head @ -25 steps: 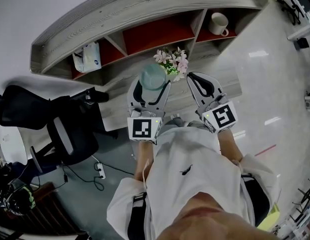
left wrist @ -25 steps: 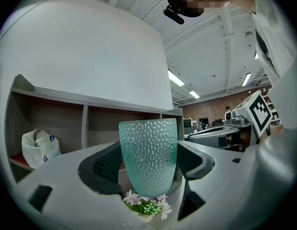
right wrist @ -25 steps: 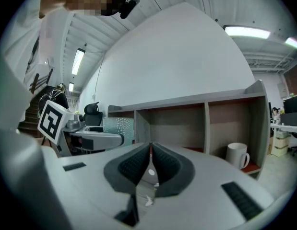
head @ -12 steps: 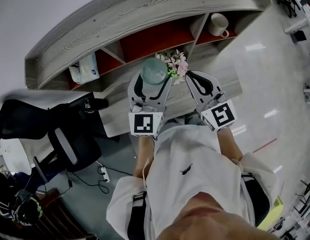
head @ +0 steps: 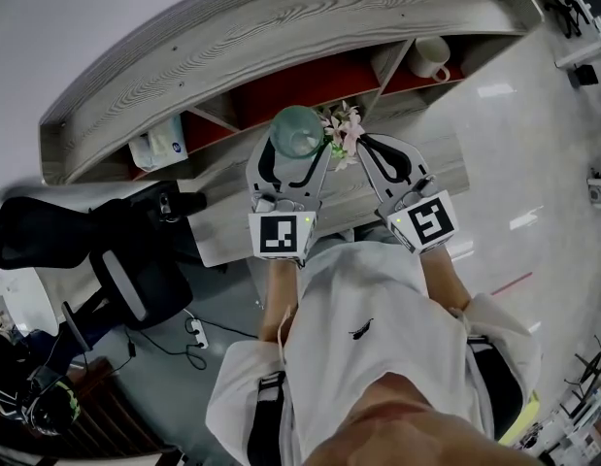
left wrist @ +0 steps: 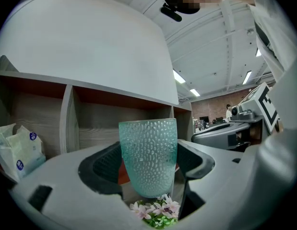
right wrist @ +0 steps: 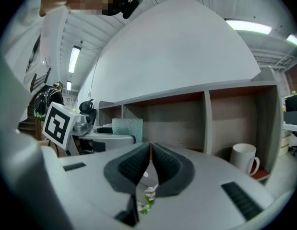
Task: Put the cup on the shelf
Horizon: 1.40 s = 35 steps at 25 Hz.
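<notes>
Pink flowers (head: 345, 130) before the shelf (head: 281, 29) peek half-hidden past the left gripper (head: 298, 149), which clamps the teal cup (head: 298, 131) facing the shelf; the right gripper (right wrist: 149, 152) is pinched together, empty.

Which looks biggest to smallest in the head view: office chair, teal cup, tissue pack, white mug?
1. Office chair, clearly largest.
2. Teal cup and tissue pack look about alike. The cup, held up by the left gripper, is nearer the camera, so I won't rank the two.
3. White mug, smallest.
</notes>
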Available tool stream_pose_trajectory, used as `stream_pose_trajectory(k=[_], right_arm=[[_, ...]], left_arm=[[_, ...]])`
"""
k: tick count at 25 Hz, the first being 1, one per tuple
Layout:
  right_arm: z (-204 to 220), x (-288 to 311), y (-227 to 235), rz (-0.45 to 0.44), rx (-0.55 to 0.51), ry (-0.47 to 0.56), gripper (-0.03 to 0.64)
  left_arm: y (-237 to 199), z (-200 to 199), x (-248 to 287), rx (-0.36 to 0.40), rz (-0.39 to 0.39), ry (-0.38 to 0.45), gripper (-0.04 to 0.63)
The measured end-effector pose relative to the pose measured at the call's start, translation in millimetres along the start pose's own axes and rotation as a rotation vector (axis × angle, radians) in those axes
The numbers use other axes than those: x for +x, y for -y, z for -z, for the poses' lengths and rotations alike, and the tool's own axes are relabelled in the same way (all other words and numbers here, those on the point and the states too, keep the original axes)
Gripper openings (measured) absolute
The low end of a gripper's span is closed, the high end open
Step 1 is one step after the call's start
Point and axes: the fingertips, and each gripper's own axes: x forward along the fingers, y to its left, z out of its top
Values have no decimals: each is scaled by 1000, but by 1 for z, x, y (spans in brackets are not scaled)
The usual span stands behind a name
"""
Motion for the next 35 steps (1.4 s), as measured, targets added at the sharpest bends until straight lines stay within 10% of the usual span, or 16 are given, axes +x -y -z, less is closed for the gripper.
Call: stream_pose_trajectory(k=[35], right_arm=[[14, 22, 40, -34, 35, -27, 38]], left_arm=[[-21, 43, 68, 33, -51, -79, 374]])
